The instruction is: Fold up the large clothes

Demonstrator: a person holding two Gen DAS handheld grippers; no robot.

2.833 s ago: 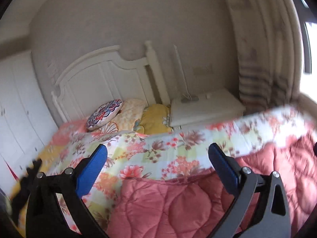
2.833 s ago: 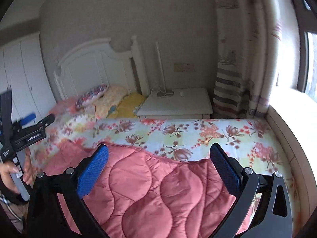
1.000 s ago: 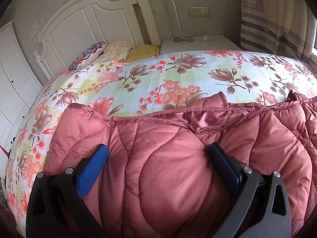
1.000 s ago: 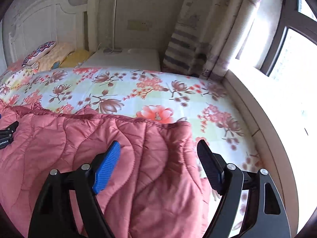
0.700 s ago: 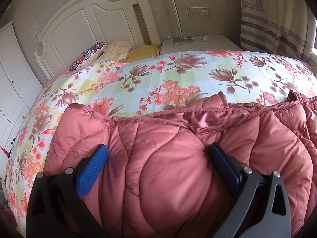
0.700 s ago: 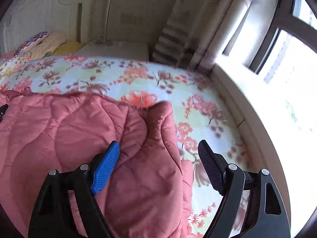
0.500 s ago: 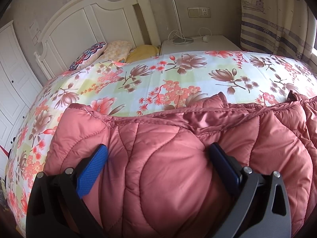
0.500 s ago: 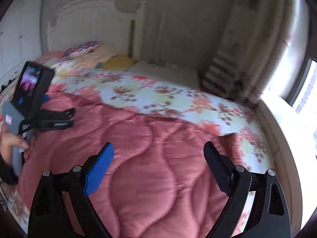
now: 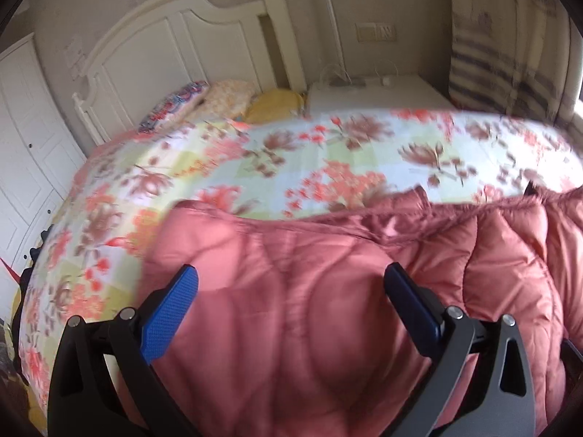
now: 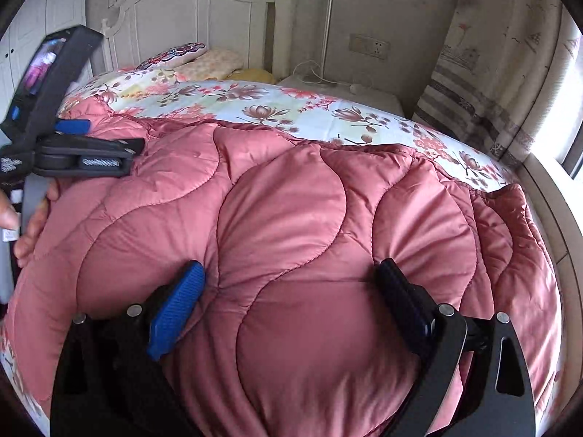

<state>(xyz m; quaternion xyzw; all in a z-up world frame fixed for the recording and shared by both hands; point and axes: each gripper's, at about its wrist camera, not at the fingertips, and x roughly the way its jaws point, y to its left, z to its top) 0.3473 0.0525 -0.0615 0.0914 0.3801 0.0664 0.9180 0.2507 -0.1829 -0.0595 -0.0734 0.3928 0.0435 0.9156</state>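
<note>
A large pink quilted garment lies spread over the near half of the bed, its far edge crumpled. My right gripper points down into its middle. The jaws are opening wide, both fingertips are sunk in the puffy fabric, and a bulge of it sits between them, not pinched. My left gripper hovers open above the garment's left part with nothing clamped. In the right wrist view the left gripper shows at the far left, held by a hand.
A floral sheet covers the bed beyond the garment. Pillows lean on a white headboard. A white nightstand stands beside it. A striped curtain and a window ledge bound the right, a white wardrobe the left.
My right gripper swung from the garment's right edge to its middle, widened its jaws and sank into the fabric. My left gripper lifted and drew back a little.
</note>
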